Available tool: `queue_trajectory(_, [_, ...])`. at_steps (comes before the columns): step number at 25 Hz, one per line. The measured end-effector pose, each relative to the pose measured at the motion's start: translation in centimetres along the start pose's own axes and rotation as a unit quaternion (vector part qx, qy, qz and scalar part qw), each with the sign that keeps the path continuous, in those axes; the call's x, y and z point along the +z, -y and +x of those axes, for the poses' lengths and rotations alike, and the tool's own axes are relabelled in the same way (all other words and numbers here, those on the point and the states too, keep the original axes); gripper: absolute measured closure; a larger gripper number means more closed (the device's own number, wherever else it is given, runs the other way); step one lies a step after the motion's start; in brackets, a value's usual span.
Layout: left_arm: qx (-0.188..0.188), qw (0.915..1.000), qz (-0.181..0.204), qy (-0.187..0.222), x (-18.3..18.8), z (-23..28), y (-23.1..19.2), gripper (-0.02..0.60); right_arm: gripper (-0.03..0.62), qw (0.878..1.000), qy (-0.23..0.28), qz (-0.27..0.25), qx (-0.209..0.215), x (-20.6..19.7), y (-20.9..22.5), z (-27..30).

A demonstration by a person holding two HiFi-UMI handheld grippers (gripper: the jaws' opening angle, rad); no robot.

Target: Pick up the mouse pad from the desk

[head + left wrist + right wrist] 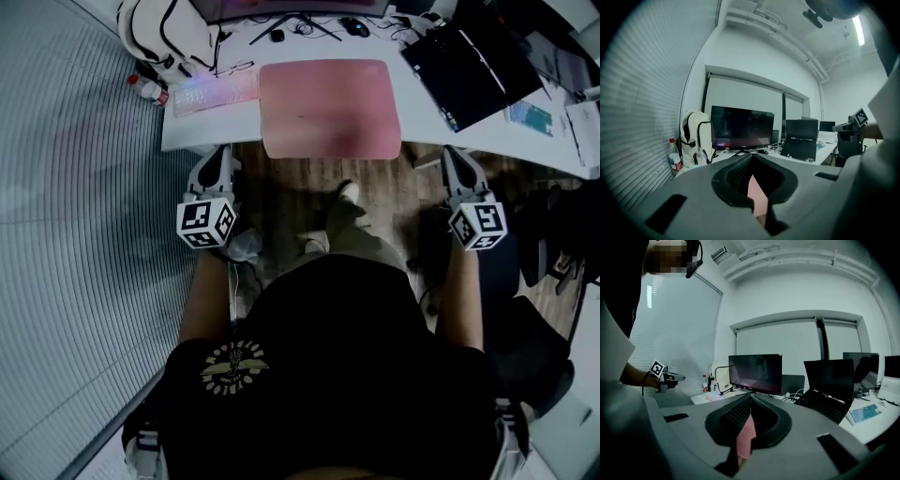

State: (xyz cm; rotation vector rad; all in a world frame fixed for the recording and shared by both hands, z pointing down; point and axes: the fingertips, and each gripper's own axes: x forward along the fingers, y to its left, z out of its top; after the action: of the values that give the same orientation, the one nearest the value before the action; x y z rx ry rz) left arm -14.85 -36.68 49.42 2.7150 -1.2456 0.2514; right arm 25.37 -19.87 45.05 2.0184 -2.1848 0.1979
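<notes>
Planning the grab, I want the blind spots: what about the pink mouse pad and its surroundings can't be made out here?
- Pink rectangular mouse pad: in both gripper views, the left gripper and right gripper bodies hide all but a pink sliver.
- Its underside and thickness: head view looks from above.
- Black monitor: cut off by head view's top edge.
- Clear plastic bottle: label too small and blurred in every view.
</notes>
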Motion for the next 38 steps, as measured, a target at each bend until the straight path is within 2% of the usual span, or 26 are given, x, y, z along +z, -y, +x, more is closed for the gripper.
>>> queue_trajectory(3, [0.009,0.9996,-0.011,-0.025,-2.4,0.8,-0.8,0.574,0.592,1.000,-0.022,0.012,0.013,-2.8,0.1,1.8])
queue_trajectory(7, [-0.001,0.9986,-0.030,-0.043,-4.7,2.4,-0.9,0.574,0.589,0.998,-0.048,0.017,0.027,-5.7,1.1,4.3])
queue_trajectory(14, [-0.014,0.9941,-0.045,-0.097,-9.9,7.1,-0.9,0.574,0.566,0.995,-0.086,0.041,0.042,-10.9,4.1,8.6])
queue_trajectory(22, [-0.013,0.9856,-0.067,-0.154,-16.3,11.1,-0.8,0.574,0.520,0.980,-0.167,0.087,0.068,-19.0,5.6,11.4])
queue_trajectory(26, [-0.033,0.9777,-0.102,-0.181,-20.0,12.5,-0.3,0.569,0.473,0.969,-0.207,0.111,0.082,-23.0,5.9,12.4])
queue_trajectory(29, [-0.059,0.9702,-0.123,-0.200,-22.4,13.7,0.4,0.478,0.427,0.958,-0.234,0.134,0.095,-25.7,6.2,13.1])
queue_trajectory(34, [-0.100,0.9551,-0.136,-0.244,-26.4,15.3,1.4,0.377,0.377,0.939,-0.283,0.160,0.110,-30.3,6.6,14.1])
queue_trajectory(38, [-0.097,0.9484,-0.134,-0.270,-28.7,16.4,1.1,0.313,0.353,0.926,-0.313,0.175,0.120,-33.0,6.7,14.9])
